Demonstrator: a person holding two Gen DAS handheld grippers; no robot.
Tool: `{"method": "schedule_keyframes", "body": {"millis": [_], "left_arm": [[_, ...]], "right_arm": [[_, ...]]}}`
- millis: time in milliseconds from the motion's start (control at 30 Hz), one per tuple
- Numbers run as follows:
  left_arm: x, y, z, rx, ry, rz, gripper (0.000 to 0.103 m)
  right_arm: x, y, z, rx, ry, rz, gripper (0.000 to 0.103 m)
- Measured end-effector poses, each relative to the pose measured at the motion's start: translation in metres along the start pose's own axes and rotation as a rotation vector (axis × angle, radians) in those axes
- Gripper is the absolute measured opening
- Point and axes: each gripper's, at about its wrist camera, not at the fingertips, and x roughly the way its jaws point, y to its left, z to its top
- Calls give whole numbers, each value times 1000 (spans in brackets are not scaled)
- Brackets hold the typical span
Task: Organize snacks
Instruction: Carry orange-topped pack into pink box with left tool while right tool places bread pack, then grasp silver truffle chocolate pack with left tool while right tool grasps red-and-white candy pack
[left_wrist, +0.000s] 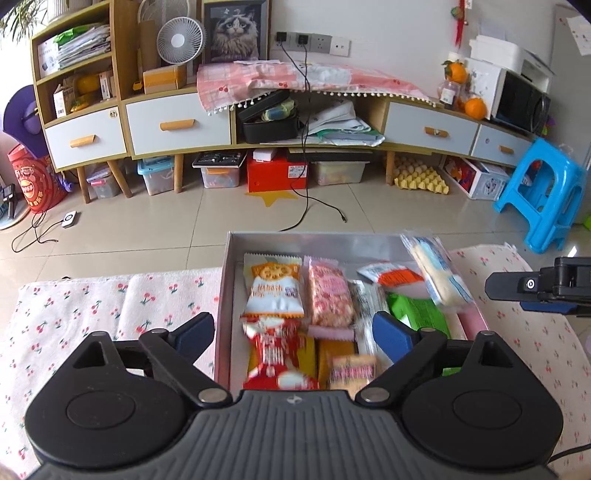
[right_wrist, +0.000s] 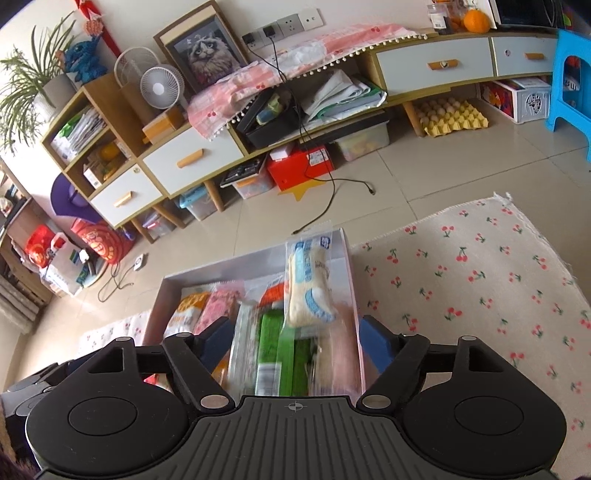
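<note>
Blue-padded, both my tongs tilt down over the grey box (left_wrist: 236, 258) on the cherry-print surface (left_wrist: 74, 306): left tongs (left_wrist: 293, 330) gape wide, empty; right tongs (right_wrist: 295, 341) spread too, gripping nothing. Bright snack packets (left_wrist: 275, 288) lie packed inside.

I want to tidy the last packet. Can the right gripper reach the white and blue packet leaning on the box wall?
Probably yes. The right gripper is open, and the white and blue packet lies on top of the other snacks just ahead, uncovered.
</note>
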Motion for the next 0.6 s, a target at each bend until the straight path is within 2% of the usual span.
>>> {"method": "schedule_keyframes", "body": {"millis": [200,600], "left_arm": [[-17,2,-15,1,15,-10,99],[-35,8,-51,-4,70,20,102]], "right_arm": [[-22,2,-18,-11,12,-16,85],[-44,8,-56,-44,51,-38,87]]}}
